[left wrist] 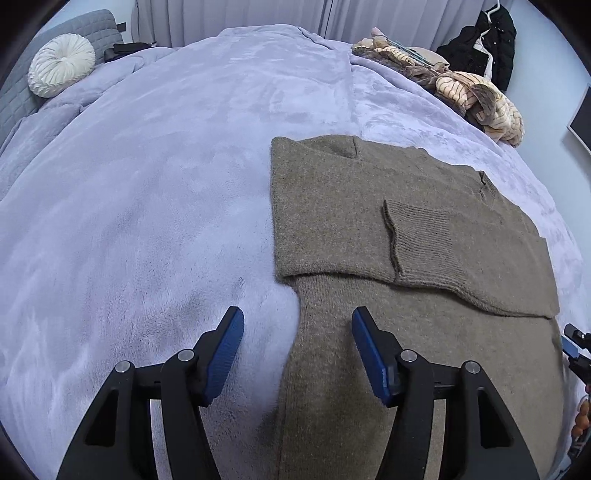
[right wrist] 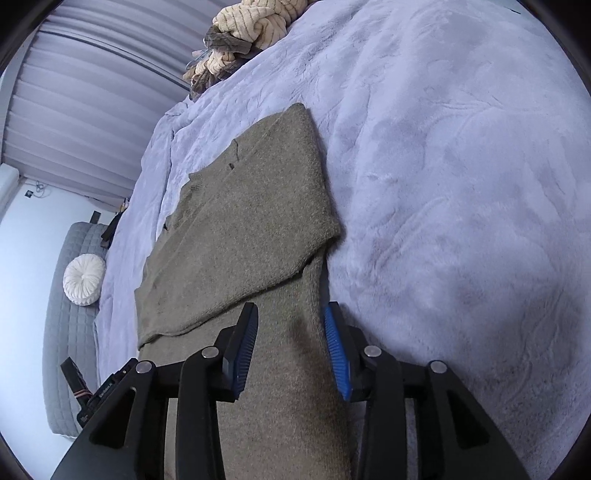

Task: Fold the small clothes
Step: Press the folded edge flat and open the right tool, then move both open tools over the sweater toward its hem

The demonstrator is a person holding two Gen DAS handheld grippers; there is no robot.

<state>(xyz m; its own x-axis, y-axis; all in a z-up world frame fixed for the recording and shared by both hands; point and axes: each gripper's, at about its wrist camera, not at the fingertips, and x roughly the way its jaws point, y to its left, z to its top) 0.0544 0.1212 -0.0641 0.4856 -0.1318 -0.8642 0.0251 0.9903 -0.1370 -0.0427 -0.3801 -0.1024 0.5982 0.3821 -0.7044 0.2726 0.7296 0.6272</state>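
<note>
An olive-brown knit sweater lies flat on the lilac blanket, its sleeves folded across the body, one ribbed cuff on top. My left gripper is open and empty, its fingers straddling the sweater's left edge near the hem. In the right wrist view the sweater stretches away from me. My right gripper is open, its blue pads either side of the sweater's right edge near the hem, holding nothing. The tip of the right gripper shows at the left wrist view's right edge.
A pile of striped beige clothes sits at the bed's far right corner, also in the right wrist view. A round white cushion leans on a grey quilted headboard. A dark jacket hangs by the curtains.
</note>
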